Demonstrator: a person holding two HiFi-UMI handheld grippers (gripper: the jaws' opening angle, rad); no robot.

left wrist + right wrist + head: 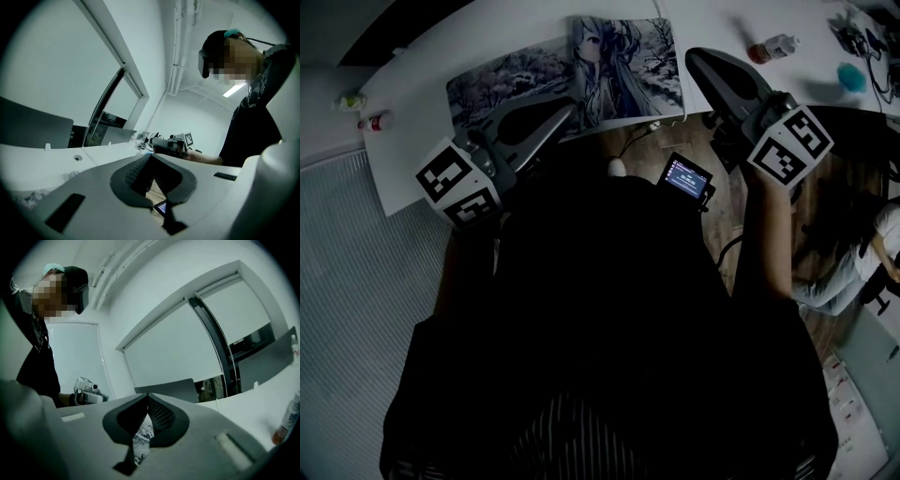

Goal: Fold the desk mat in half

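Observation:
The desk mat (pixel 525 80), printed with a snowy scene and an anime figure, lies on the white desk (pixel 417 150) along its near edge. My left gripper (pixel 572 111) hovers over the mat's near edge, jaws shut and empty; in the left gripper view its tips (pixel 151 154) meet, with floor showing below them. My right gripper (pixel 692 54) is just off the mat's right edge, also shut with nothing in it. In the right gripper view its tips (pixel 148 394) touch, and a strip of the mat (pixel 140 441) shows behind the gap below them.
A red-capped bottle (pixel 772 47) lies on the desk to the right, with a teal object (pixel 851 77) and cables (pixel 862 33) beyond. Two small bottles (pixel 373 120) sit at the desk's left end. A lit screen (pixel 686 176) is below the desk edge. A person (pixel 853 262) sits at right.

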